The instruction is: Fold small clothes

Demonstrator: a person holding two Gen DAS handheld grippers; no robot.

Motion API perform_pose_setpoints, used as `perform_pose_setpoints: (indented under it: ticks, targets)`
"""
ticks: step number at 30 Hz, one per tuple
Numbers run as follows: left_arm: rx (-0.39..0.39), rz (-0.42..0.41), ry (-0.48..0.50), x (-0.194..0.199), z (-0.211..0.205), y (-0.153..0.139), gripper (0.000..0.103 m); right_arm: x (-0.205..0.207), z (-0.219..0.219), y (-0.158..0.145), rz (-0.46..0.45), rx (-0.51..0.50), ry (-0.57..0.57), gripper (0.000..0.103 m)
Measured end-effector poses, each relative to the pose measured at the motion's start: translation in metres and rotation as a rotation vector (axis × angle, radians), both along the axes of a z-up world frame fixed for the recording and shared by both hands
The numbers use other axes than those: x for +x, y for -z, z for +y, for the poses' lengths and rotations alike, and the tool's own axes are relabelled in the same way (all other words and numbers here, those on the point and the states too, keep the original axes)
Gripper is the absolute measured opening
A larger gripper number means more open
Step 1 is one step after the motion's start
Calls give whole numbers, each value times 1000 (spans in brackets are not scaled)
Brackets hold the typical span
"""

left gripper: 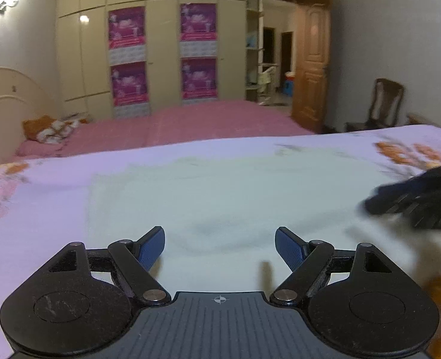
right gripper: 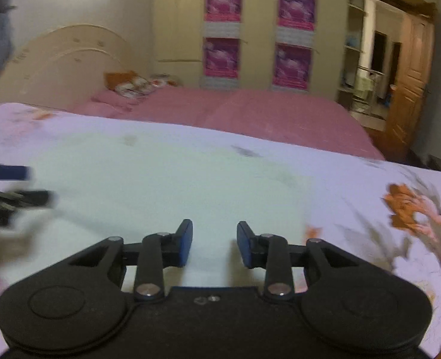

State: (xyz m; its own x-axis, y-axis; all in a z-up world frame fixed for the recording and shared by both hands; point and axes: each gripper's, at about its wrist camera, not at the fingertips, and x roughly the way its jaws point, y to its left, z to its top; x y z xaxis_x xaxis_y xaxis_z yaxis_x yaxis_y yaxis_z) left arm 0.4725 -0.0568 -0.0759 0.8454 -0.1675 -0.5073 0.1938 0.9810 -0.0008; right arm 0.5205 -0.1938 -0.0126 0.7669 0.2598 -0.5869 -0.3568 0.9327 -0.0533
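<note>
Pale garment (left gripper: 220, 197) spread flat on a floral bedsheet (left gripper: 34, 197) that covers the near surface; its far edge runs close to the sheet's far edge, and its left edge stops short of the sheet's left side. The garment's type cannot be told through the blur. Left gripper (left gripper: 219, 248) over the garment's near edge, jaws wide apart, nothing between the blue pads (left gripper: 151, 249). Right gripper (right gripper: 214, 245) likewise over the near edge, toward the garment's right side, jaws apart by a narrower gap, nothing between them; whether either gripper touches the cloth cannot be told. Each gripper shows, blurred, at the margin of the other's view: the right one at the right of the left wrist view, the left one at the left of the right wrist view. Beyond the sheet's far edge: pink bed (left gripper: 190, 125) with a cream headboard (left gripper: 7, 101), wardrobe (left gripper: 160, 59) bearing four magenta posters (left gripper: 127, 27), open wooden door (left gripper: 310, 65), wooden chair (left gripper: 382, 104).
</note>
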Motion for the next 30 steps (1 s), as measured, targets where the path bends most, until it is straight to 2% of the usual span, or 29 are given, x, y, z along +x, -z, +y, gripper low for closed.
perform_pose_setpoints:
  ticks: [4, 6, 8, 11, 17, 20, 23, 25, 27, 30]
  targets:
    - [14, 82, -1, -24, -16, 24, 81, -43, 21, 17, 42, -29, -90, 32]
    - [15, 75, -19, -37, -13, 29, 81, -58, 29, 29, 38, -98, -115, 32]
    - [7, 90, -48, -44, -4, 27, 81, -70, 24, 30, 8, -121, -112, 33]
    - [-17, 102, -89, -56, 17, 30, 81, -73, 3, 24, 16, -113, -72, 33]
    - [-14, 109, -117, -71, 38, 36, 81, -82, -49, 25, 56, -56, 26, 33]
    - [-13, 102, -150, -73, 32, 28, 81, -83, -47, 23, 67, -57, 45, 33]
    - [8, 125, -160, -73, 33, 37, 81, -84, -44, 14, 40, -20, 73, 33]
    - [11, 127, -157, -73, 34, 36, 81, -80, -49, 26, 84, -59, 115, 32]
    - [18, 145, -154, -71, 35, 31, 81, -79, -52, 25, 88, -49, 120, 33]
    - [-27, 136, -193, -78, 42, 19, 81, -82, -57, 13, 88, 5, 148, 31]
